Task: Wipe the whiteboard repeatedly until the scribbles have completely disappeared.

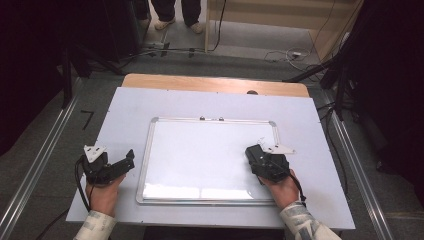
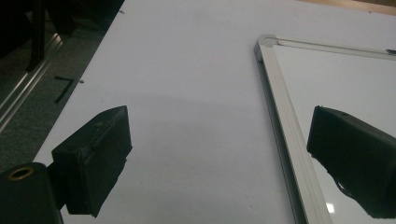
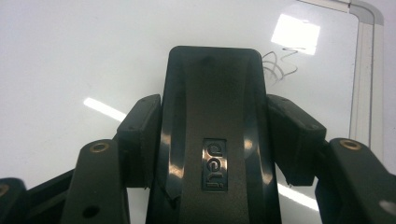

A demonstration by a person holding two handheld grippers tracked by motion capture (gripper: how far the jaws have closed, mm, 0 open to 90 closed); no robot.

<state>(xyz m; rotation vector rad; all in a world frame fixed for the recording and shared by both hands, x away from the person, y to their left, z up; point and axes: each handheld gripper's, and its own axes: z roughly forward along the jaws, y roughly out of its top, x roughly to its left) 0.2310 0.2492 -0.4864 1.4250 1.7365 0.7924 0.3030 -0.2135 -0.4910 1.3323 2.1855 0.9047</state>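
- One white-covered counter (image 1: 125,105) lies beneath both grippers
- Whiteboard (image 1: 210,155) lies under the right gripper (image 1: 256,156), just beside the left gripper (image 1: 127,161)
- Right gripper pinches a black eraser (image 3: 212,121) against the board; wiping looks underway
- Left gripper, jaws spread, holds nothing
- Faint scribble (image 3: 279,63) sits just ahead of the eraser: next move likely a push forward over it

A person's feet in pale shoes (image 1: 164,22) stand beyond the table (image 1: 215,84), cables (image 1: 295,54) trailing nearby.
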